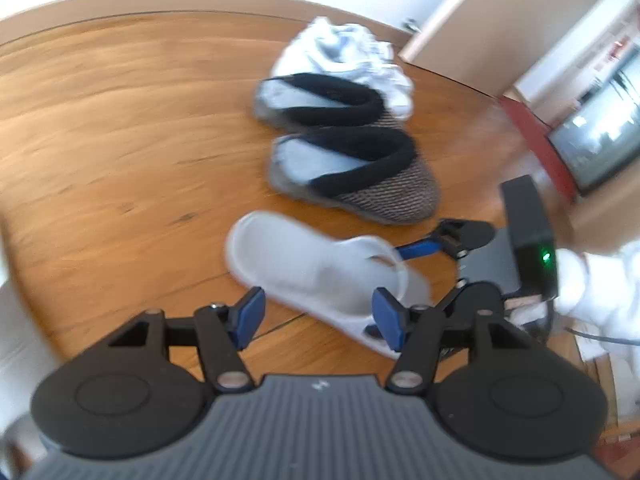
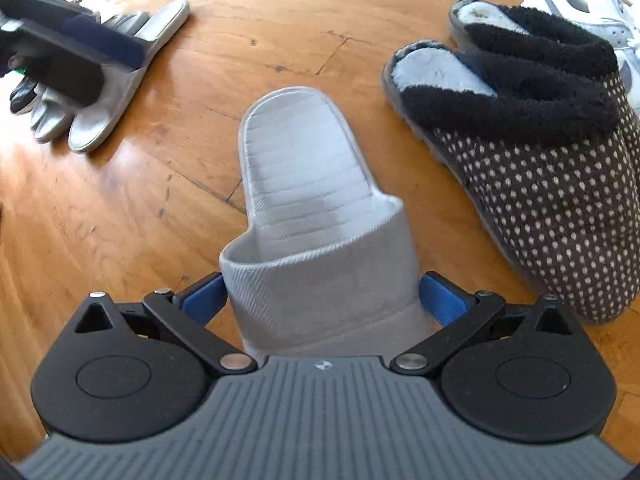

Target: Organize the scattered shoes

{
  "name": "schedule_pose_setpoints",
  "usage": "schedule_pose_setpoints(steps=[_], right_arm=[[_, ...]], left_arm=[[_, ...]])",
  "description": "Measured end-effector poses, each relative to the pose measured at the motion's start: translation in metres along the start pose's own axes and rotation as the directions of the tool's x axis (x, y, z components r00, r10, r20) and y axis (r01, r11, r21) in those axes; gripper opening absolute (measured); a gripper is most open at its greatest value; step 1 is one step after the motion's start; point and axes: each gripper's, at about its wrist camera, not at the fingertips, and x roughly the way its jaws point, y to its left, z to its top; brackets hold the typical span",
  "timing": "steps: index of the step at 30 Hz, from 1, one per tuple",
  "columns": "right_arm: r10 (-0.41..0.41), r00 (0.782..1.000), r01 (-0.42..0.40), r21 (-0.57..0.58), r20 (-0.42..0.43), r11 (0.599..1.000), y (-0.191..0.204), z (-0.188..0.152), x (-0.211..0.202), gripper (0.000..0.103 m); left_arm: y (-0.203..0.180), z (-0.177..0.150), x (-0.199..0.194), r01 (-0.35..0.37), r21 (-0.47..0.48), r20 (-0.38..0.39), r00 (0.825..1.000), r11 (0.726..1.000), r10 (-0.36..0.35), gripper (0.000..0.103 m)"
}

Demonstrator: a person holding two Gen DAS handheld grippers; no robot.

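From the left wrist we see our left gripper (image 1: 320, 314) above the wooden floor (image 1: 120, 120), blue pads apart with nothing between them. Beyond lie a white open-toe cloth slipper (image 1: 320, 272), two dotted brown slippers with black fleece collars (image 1: 360, 172) and white sneakers (image 1: 344, 56).

From the right wrist, our right gripper (image 2: 322, 300) clamps the white slipper's (image 2: 308, 184) band; grey slides (image 2: 116, 80) lie far left.

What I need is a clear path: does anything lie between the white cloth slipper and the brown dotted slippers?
Nothing visible: only bare wooden floor separates the white cloth slipper from the nearer brown dotted slipper.
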Motion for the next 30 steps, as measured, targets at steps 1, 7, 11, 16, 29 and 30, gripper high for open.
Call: schedule_pose_setpoints(steps=[1,7,11,16,29,30], right_arm=[[-0.013,1.000,0.013,0.014,0.005,1.000,0.004,0.003,0.000,0.099],[-0.036,0.999,0.028,0.262,0.025,0.965,0.023,0.052,0.014,0.088],[0.007,0.998,-0.028,0.367,0.061,0.930,0.049,0.105,0.035,0.088],[0.017,0.996,-0.051,0.394,0.089,0.918,0.102,0.166,0.062,0.088],[0.016,0.999,-0.027,0.359,0.035,0.933,0.161,0.195,0.087,0.102],[0.027,0.999,-0.042,0.381,0.044,0.924,0.157,0.191,0.082,0.102]], left_arm=[[0.007,-0.003,-0.004,-0.026,-0.015,0.001,1.000,1.000,0.026,0.057],[0.051,-0.010,-0.033,-0.224,-0.172,0.004,0.974,0.959,0.228,0.057],[0.066,0.004,-0.059,-0.438,-0.206,-0.026,0.896,0.875,0.443,0.057],[0.078,0.019,-0.097,-0.537,-0.243,-0.029,0.837,0.808,0.547,0.060],[0.081,0.021,-0.168,-0.587,-0.310,0.023,0.782,0.748,0.623,0.064],[0.081,0.020,-0.171,-0.585,-0.309,0.026,0.783,0.750,0.621,0.064]])
